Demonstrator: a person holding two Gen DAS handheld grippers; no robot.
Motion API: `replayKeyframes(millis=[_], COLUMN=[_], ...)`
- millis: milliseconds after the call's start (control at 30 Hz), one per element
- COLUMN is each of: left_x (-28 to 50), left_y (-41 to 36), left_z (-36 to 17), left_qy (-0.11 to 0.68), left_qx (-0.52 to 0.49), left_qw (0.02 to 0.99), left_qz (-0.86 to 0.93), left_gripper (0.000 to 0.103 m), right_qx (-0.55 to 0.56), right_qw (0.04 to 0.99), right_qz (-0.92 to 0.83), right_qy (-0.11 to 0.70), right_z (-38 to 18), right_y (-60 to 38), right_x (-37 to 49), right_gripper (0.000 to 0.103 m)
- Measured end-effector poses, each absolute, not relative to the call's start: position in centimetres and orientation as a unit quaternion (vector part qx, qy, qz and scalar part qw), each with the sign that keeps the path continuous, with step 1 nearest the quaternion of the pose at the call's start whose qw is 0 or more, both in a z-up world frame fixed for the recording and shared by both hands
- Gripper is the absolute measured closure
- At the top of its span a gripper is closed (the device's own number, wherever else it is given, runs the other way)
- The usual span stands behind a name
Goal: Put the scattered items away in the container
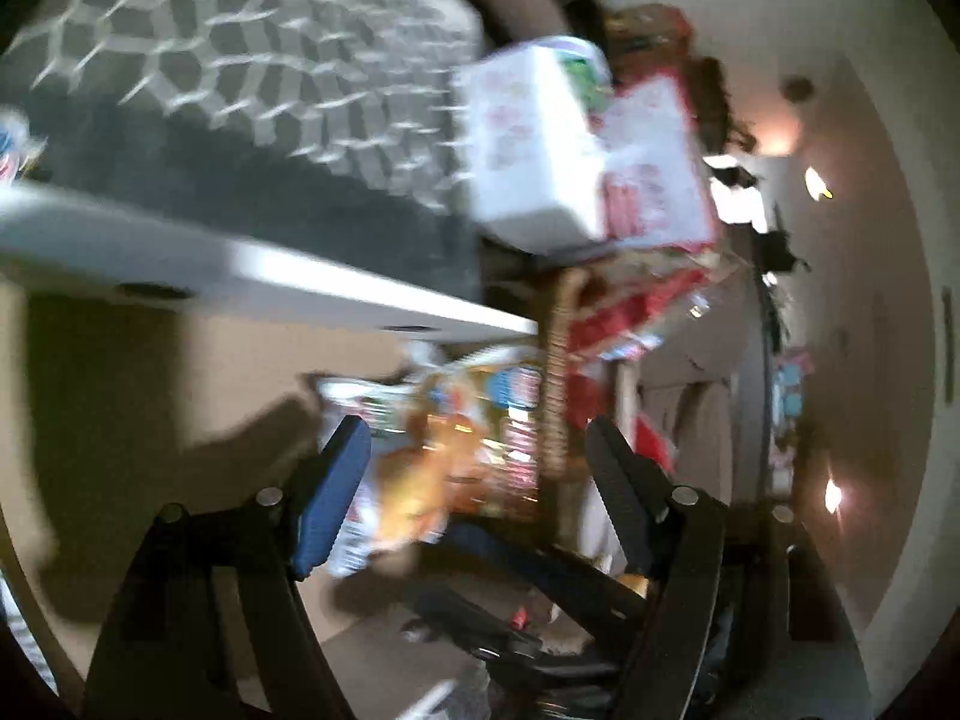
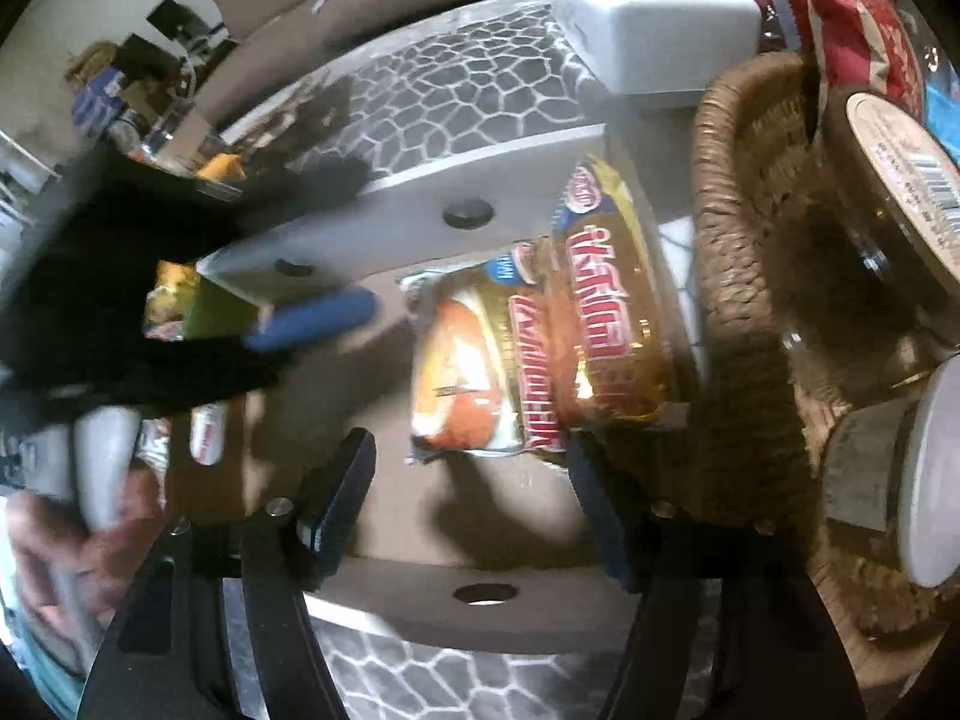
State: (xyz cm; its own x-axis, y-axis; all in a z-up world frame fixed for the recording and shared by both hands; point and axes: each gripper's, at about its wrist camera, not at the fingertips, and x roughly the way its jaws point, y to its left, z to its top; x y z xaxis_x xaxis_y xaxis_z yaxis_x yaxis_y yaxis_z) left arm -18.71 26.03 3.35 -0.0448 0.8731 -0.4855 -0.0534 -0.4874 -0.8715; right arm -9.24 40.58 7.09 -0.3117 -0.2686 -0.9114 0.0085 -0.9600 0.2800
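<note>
In the right wrist view, the right gripper point(image 2: 468, 498) sits at the lower middle of the frame with its jaws spread and nothing pinched between them. Just above its tips lie two shiny snack packets point(image 2: 540, 342), gold and orange with red lettering, overlapping each other on the tan worktop point(image 2: 420, 516). The right-hand packet rests against the outer wall of the woven basket point(image 2: 744, 276), which fills the right side of the frame. Inside the basket are a dark jar with a barcoded lid point(image 2: 900, 174) and a white-lidded container point(image 2: 930, 480), with red packaging point(image 2: 852, 18) at the upper right. A white box point(image 2: 648, 24) stands at the top centre, beside the basket rim, on a grey patterned rug point(image 2: 456, 84). At the left of the frame the left gripper point(image 2: 312, 318), blurred, shows one blue-padded finger point(image 2: 324, 315), and a hand point(image 2: 72, 540) grips its pale handle at the lower left. The left wrist view is strongly blurred; the left gripper point(image 1: 480, 468) appears at the bottom with jaws apart. The snack packets point(image 1: 432, 468) show between the fingers in the picture, but it cannot be told whether they touch.
</note>
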Motion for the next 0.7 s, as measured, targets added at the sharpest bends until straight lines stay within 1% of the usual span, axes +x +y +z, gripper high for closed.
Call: replayKeyframes(millis=[100,167,233,300,367,467,567,600,667,700], left_x=[-19.0,-19.5,-19.9,-20.1,-20.4,-20.6,-20.7,-20.6,-20.4,-20.3], left_y=[27.7,28.5,28.5,27.6,27.4,26.5,25.6,25.7,26.0,26.0], left_z=[3.4,2.4,0.9,0.6,0.6,-0.6,-1.3,-1.2,-0.9,-0.7], left_qy=[-0.340,-0.341,-0.344,-0.347,-0.334,-0.331,-0.354,-0.352,-0.340,-0.336], left_qx=[-0.596,-0.609,-0.618,-0.615,-0.618,-0.635,-0.631,-0.630,-0.628,-0.631], left_qw=[0.376,0.371,0.356,0.346,0.335,0.318,0.323,0.322,0.319,0.317], left_qz=[0.623,0.612,0.611,0.618,0.628,0.621,0.611,0.613,0.623,0.623], left_gripper=[0.032,0.032,0.032,0.032,0.032,0.033,0.034,0.034,0.034,0.034], right_qx=[0.585,0.588,0.587,0.584,0.581,0.580,0.573,0.566,0.561,0.560], right_qw=[0.086,0.086,0.095,0.106,0.117,0.115,0.113,0.111,0.096,0.090], right_qz=[-0.801,-0.801,-0.800,-0.799,-0.798,-0.800,-0.805,-0.808,-0.813,-0.814], right_qy=[-0.091,-0.079,-0.084,-0.094,-0.110,-0.103,-0.106,-0.117,-0.122,-0.123], right_z=[6.8,6.7,6.7,6.8,6.9,6.9,7.0,7.1,7.1,7.1], right_y=[39.9,39.6,39.6,39.9,40.1,39.7,39.7,40.1,40.7,41.1], right_x=[-9.4,-9.3,-9.0,-8.8,-8.9,-9.1,-9.2,-9.3,-9.1,-9.0], right_gripper=[0.028,0.027,0.026,0.026,0.023,0.023,0.023,0.025,0.038,0.050])
